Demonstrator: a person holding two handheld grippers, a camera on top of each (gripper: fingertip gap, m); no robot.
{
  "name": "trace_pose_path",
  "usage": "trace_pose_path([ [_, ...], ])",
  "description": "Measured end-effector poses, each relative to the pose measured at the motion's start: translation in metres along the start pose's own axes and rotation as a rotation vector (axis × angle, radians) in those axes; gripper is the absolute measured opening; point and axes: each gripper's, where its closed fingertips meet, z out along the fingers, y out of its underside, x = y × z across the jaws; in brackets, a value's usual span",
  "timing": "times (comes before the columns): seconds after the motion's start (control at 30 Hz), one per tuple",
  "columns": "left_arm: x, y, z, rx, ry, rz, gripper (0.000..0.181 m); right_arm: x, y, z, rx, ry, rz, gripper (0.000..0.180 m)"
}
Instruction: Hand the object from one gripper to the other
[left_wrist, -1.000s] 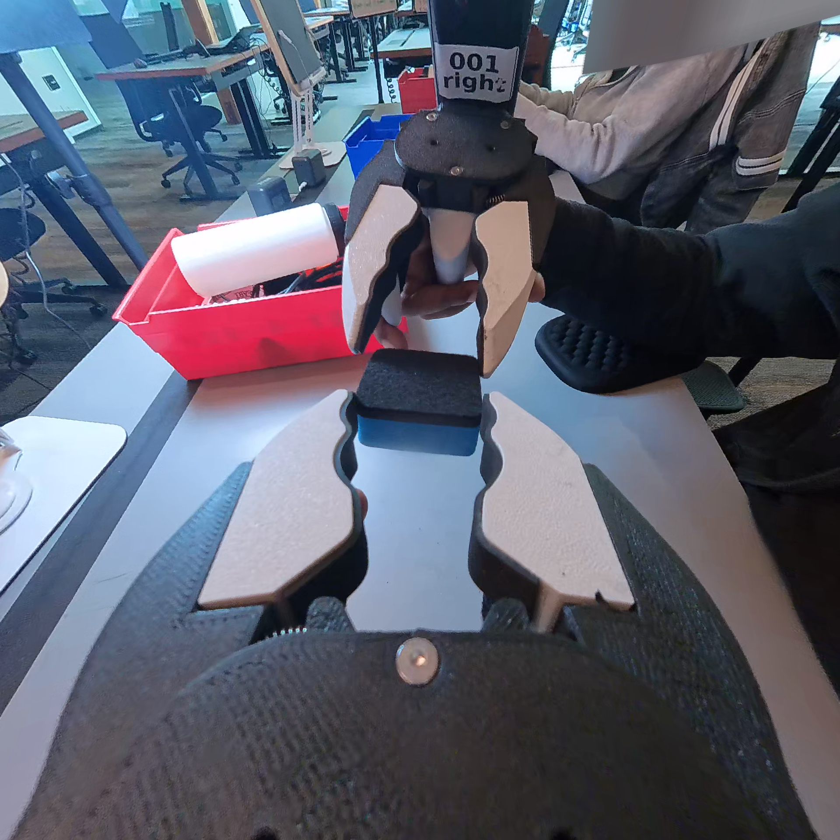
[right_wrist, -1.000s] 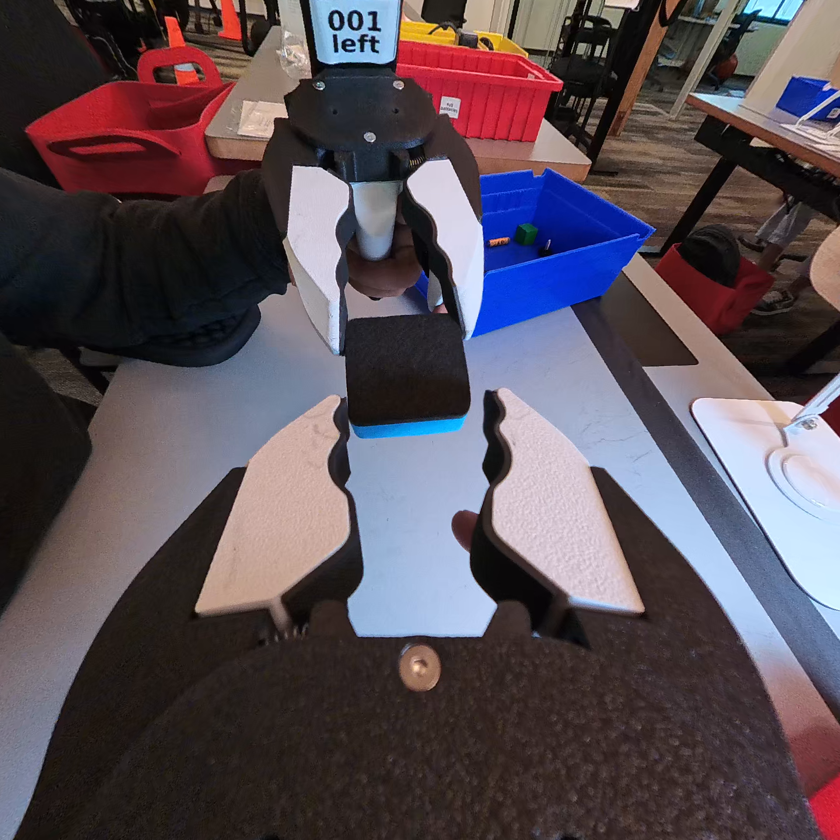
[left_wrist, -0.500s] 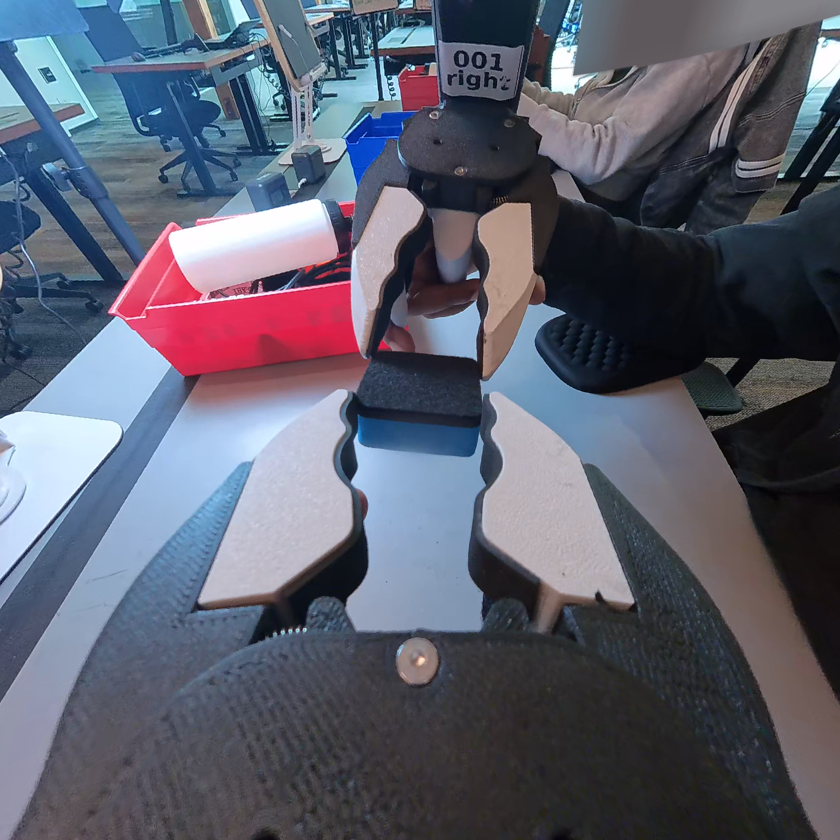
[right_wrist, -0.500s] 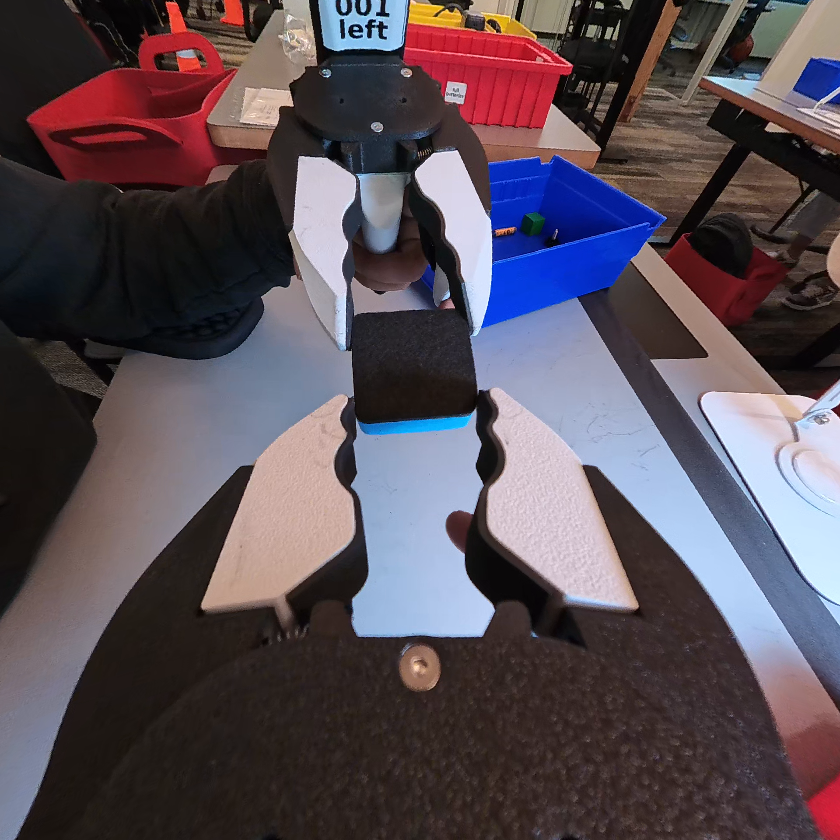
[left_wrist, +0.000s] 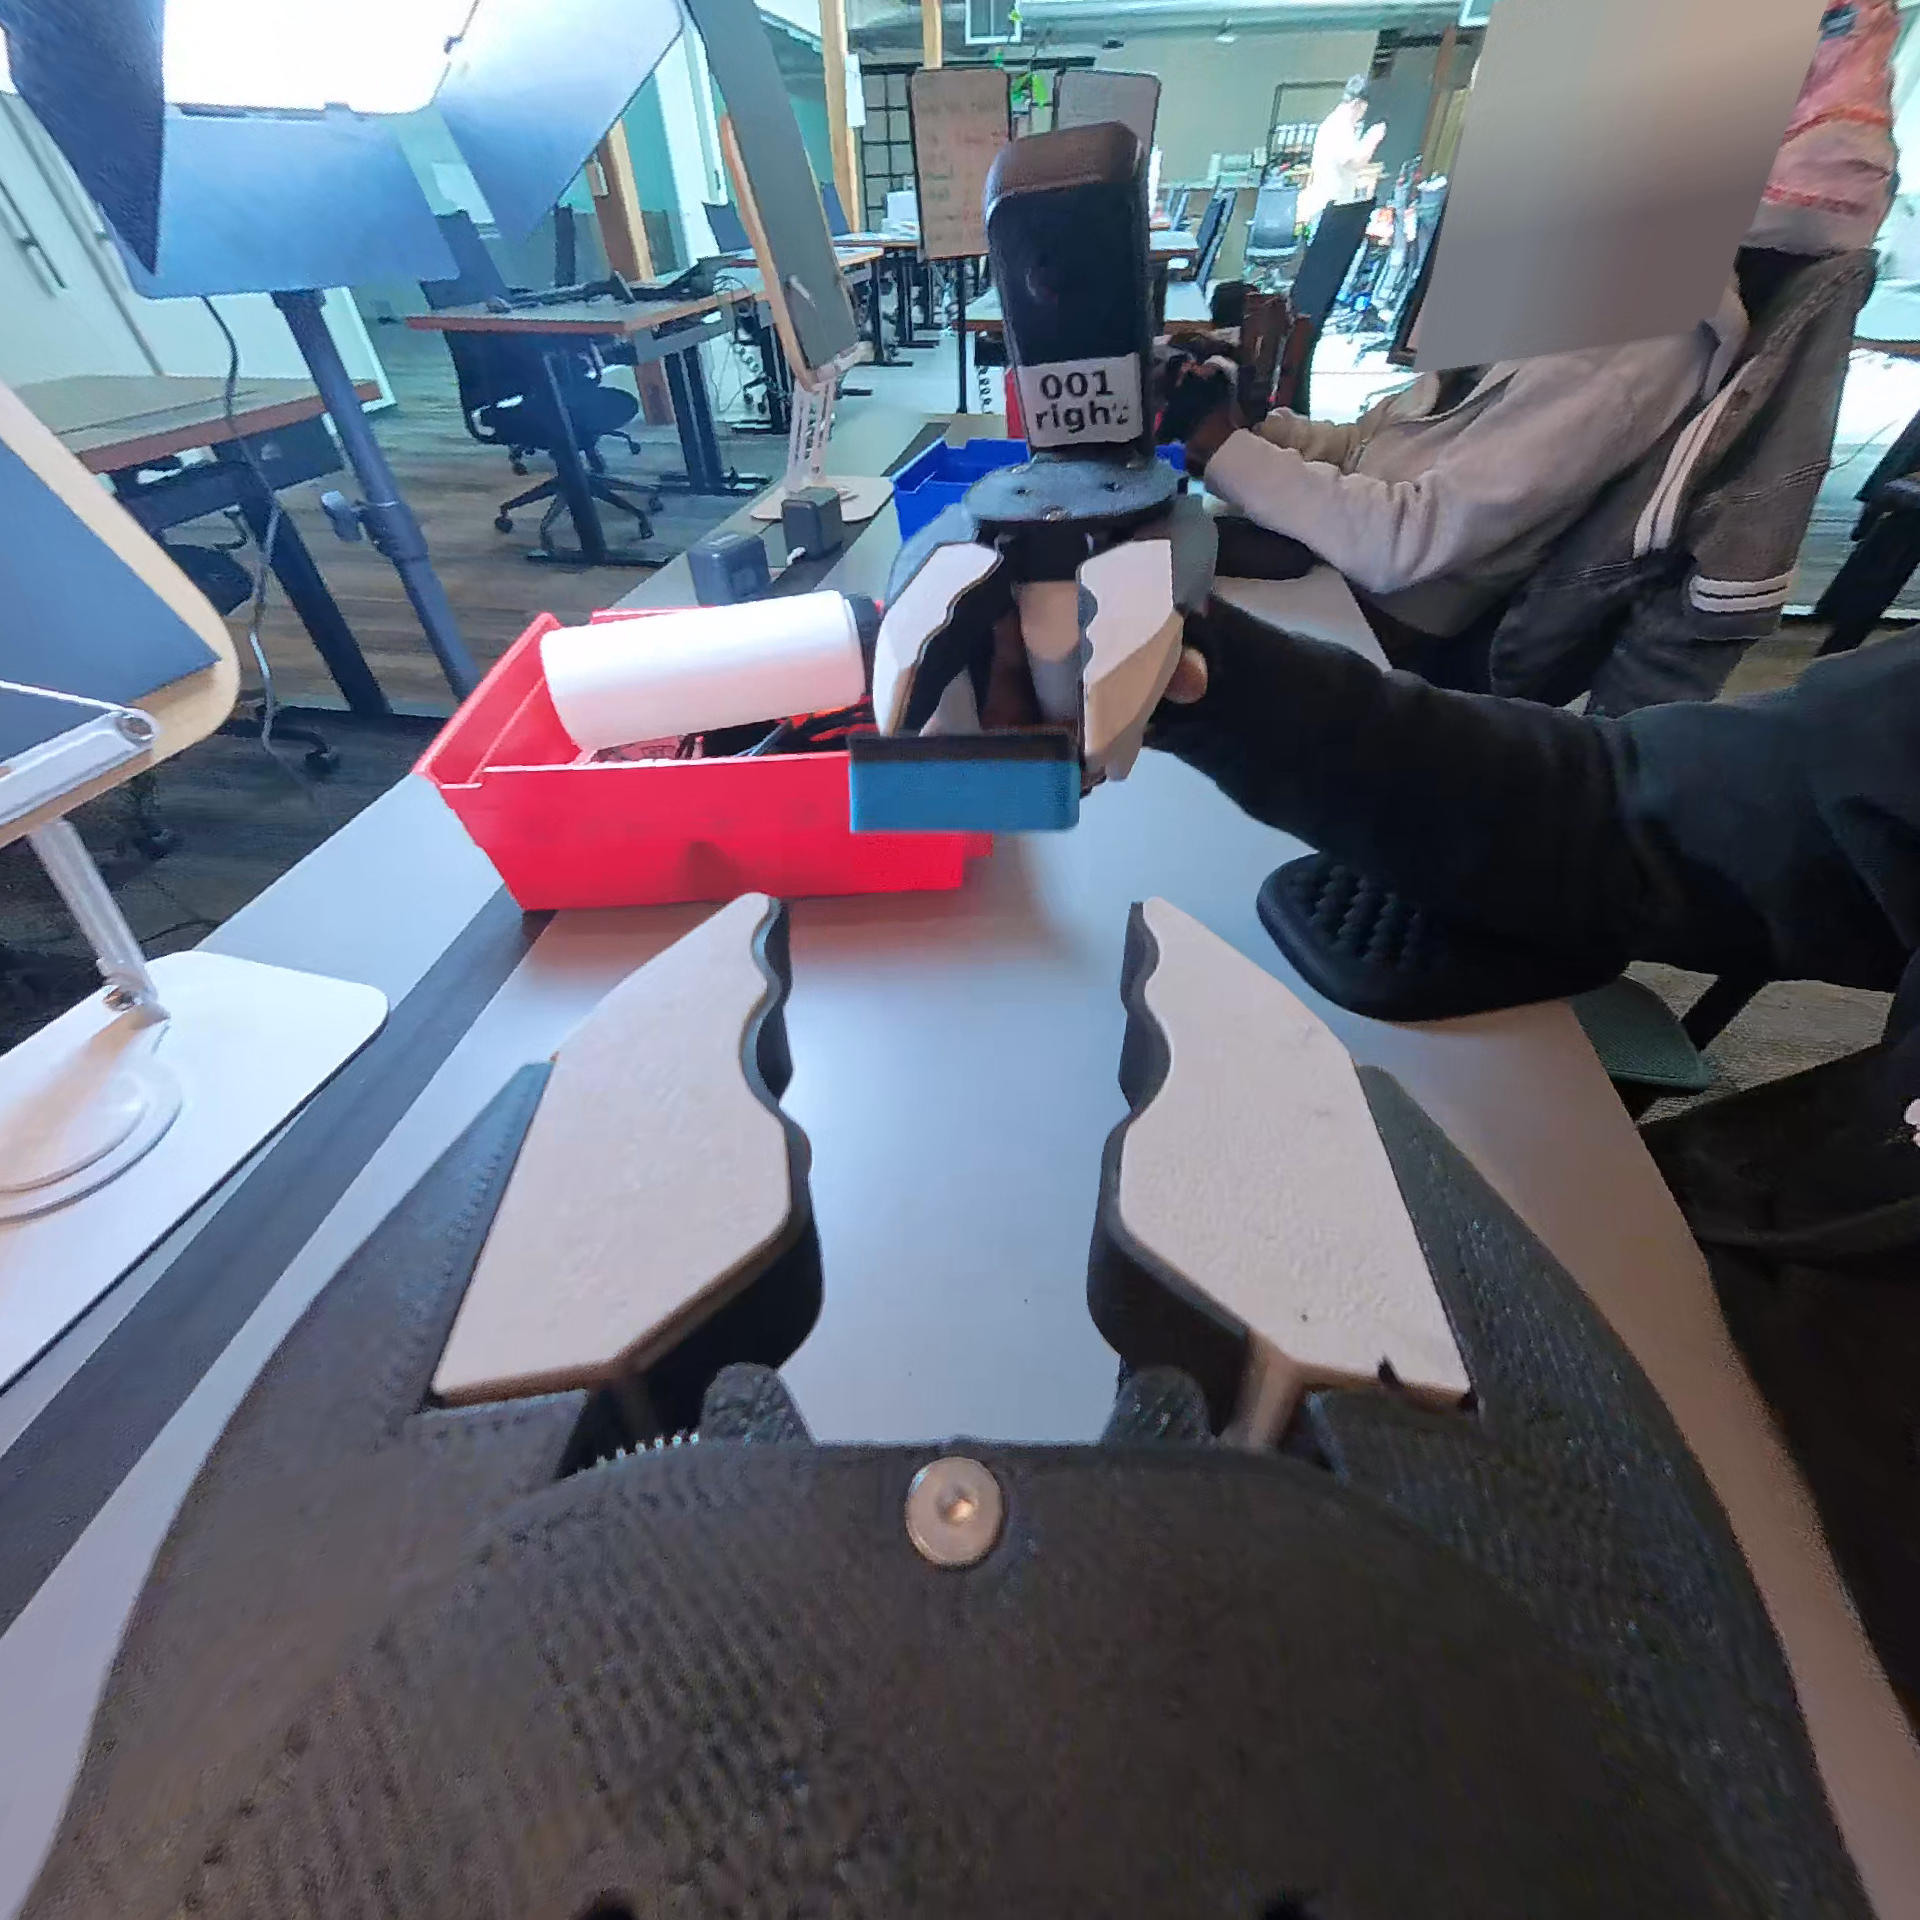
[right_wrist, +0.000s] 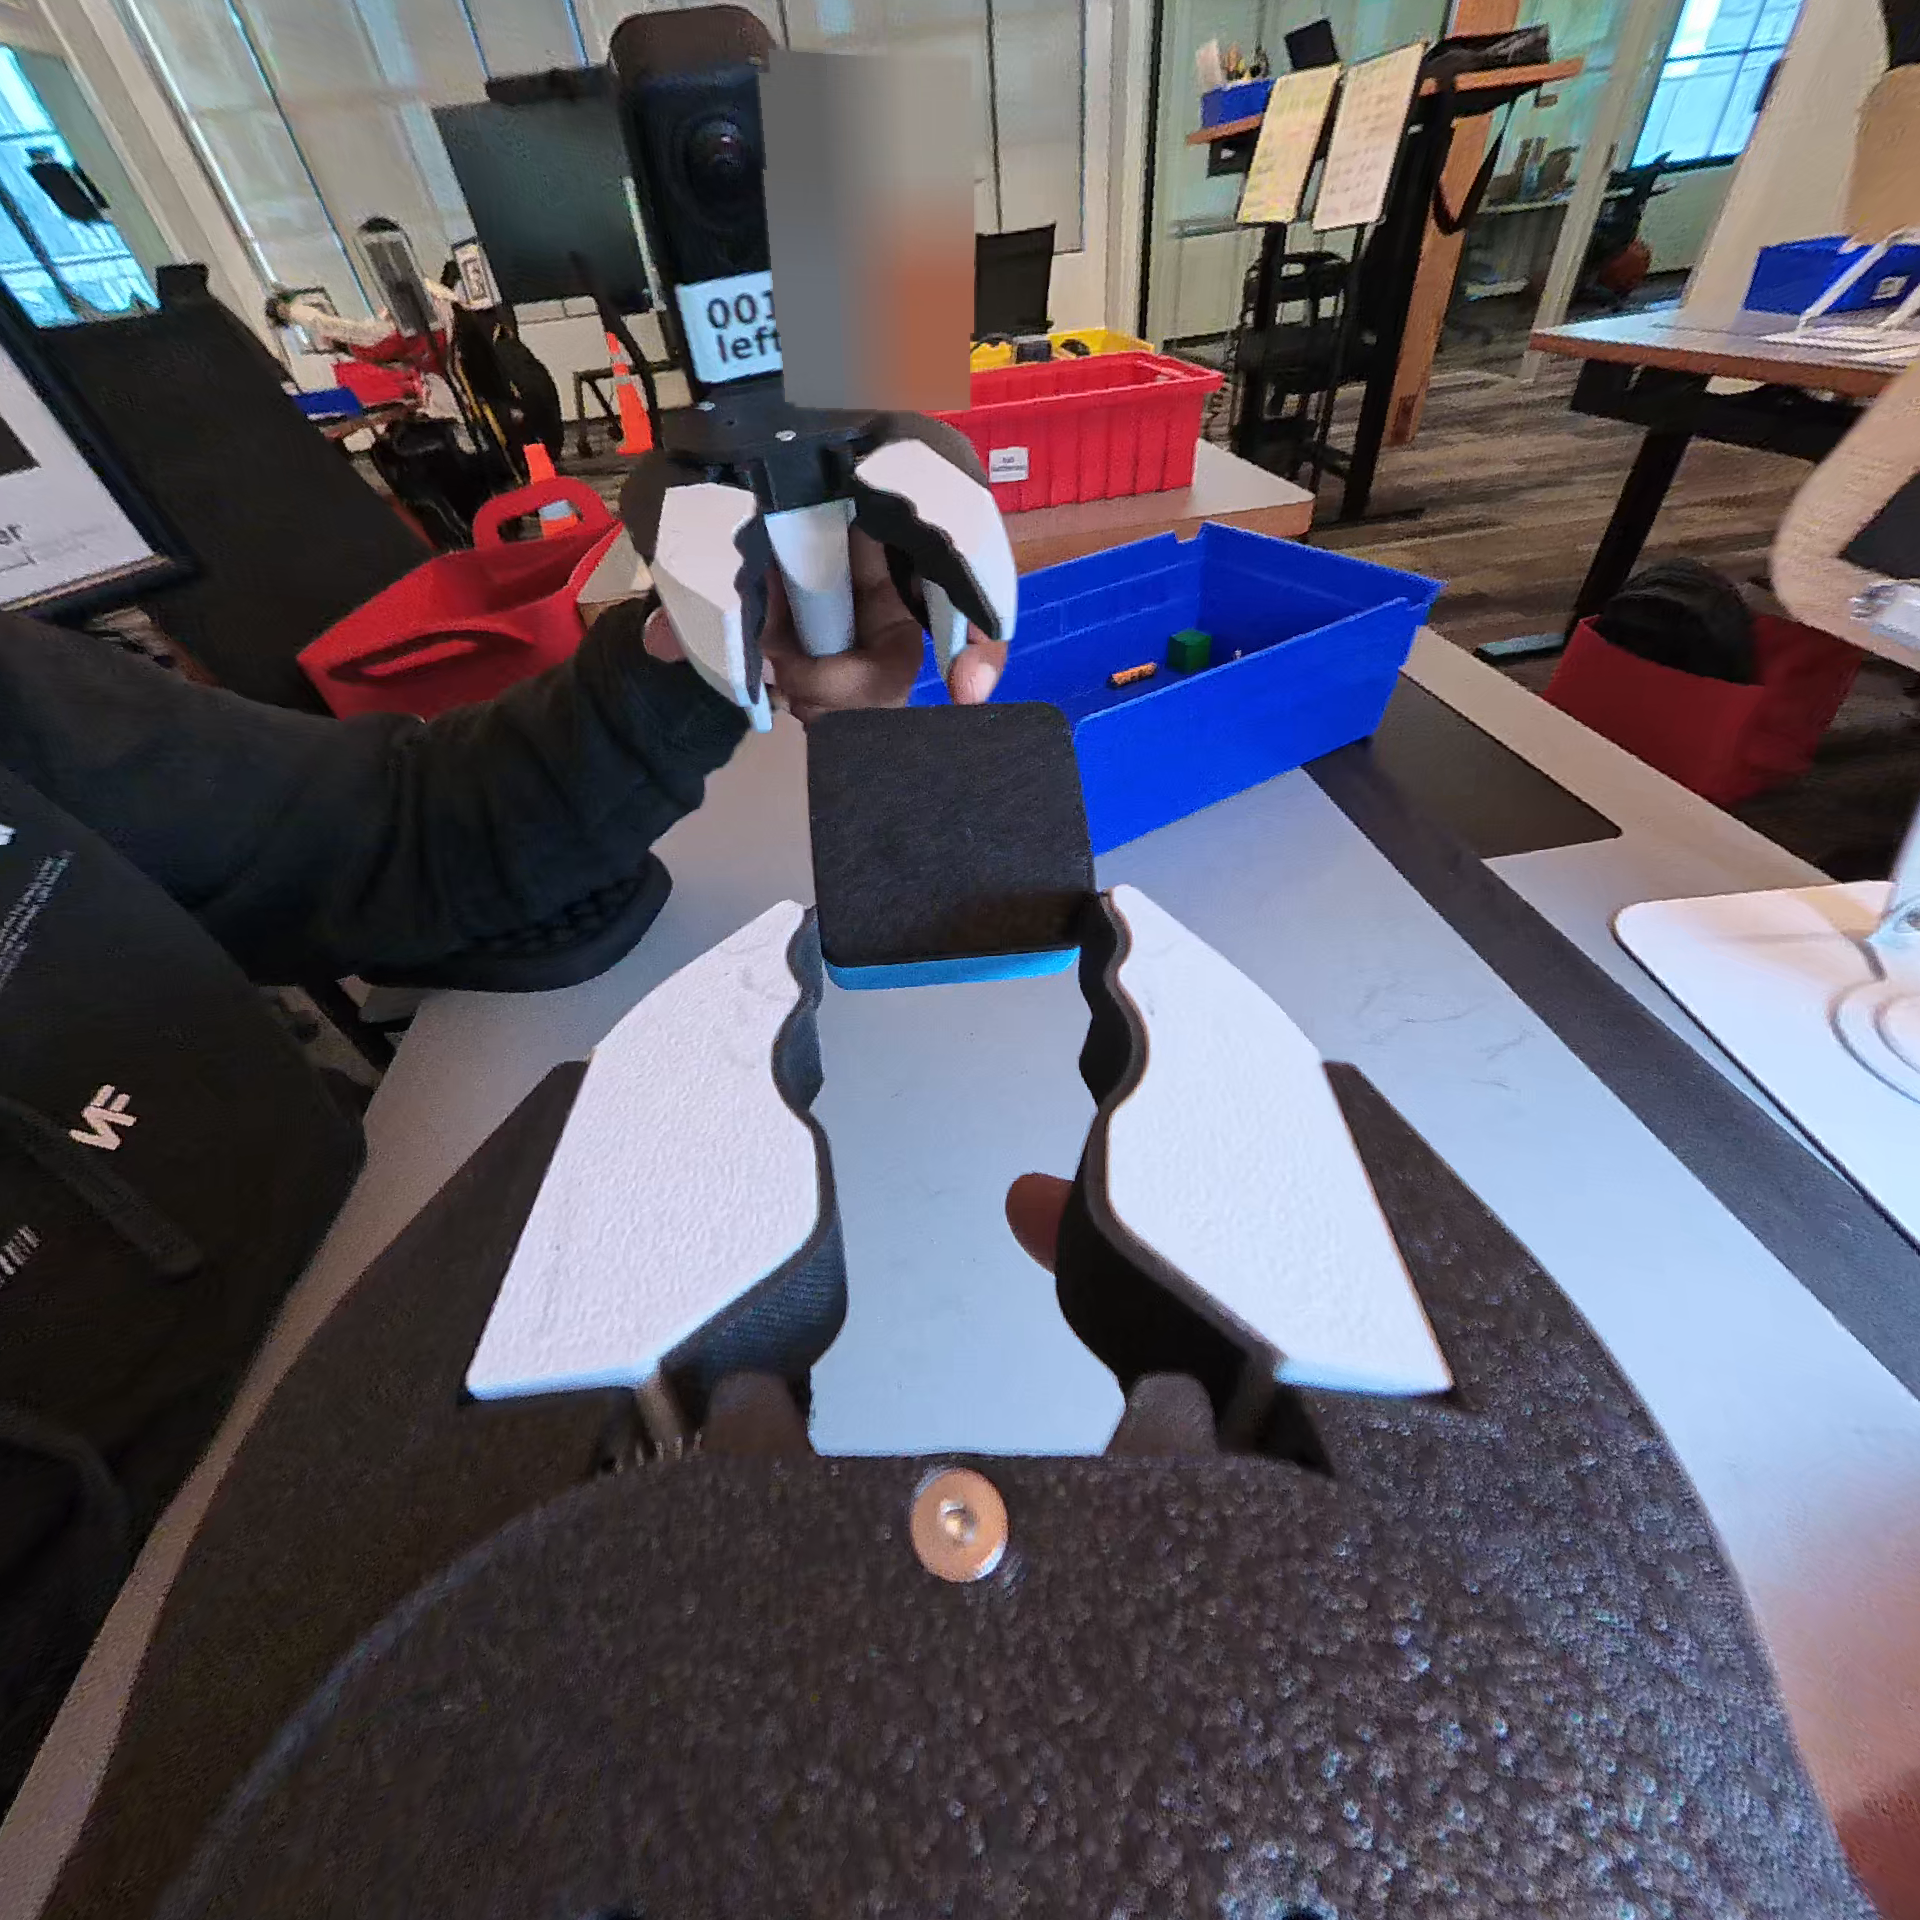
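The handover is judged done. The eraser block (right_wrist: 945, 831) is clamped at its near end between the fingertips of the right hand-held gripper (right_wrist: 948, 935) and is held in the air above the grey worktop (right_wrist: 1351, 935). The left hand-held gripper (left_wrist: 954, 925) is seen spread wide and empty, apart from the block. Only withdrawal, or setting the block down, would seem to be left. The block is a rounded rectangle: dark, fuzzy felt on top and a smooth blue base beneath. The gripper fingers are faced with white, grainy plates with wavy inner edges, mounted on rough black printed bodies.
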Motion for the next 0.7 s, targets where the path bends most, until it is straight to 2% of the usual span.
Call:
trace_pose_path([
  [0.23, -0.004, 0.010, 0.001, -0.150, -0.104, 0.010, 0.056, 0.024, 0.016, -0.012, -0.089, 0.123, -0.019, 0.048],
  [0.43, -0.021, 0.008, 0.015, -0.242, -0.424, 0.126, 0.056, 0.051, 0.027, -0.004, -0.168, 0.313, 0.023, 0.047],
  [0.63, -0.030, 0.020, 0.030, -0.298, -0.587, 0.181, 0.055, 0.059, 0.025, 0.006, -0.154, 0.402, 0.084, 0.047],
  [0.7, -0.030, 0.024, 0.034, -0.308, -0.585, 0.182, 0.055, 0.059, 0.023, 0.008, -0.143, 0.414, 0.083, 0.046],
])
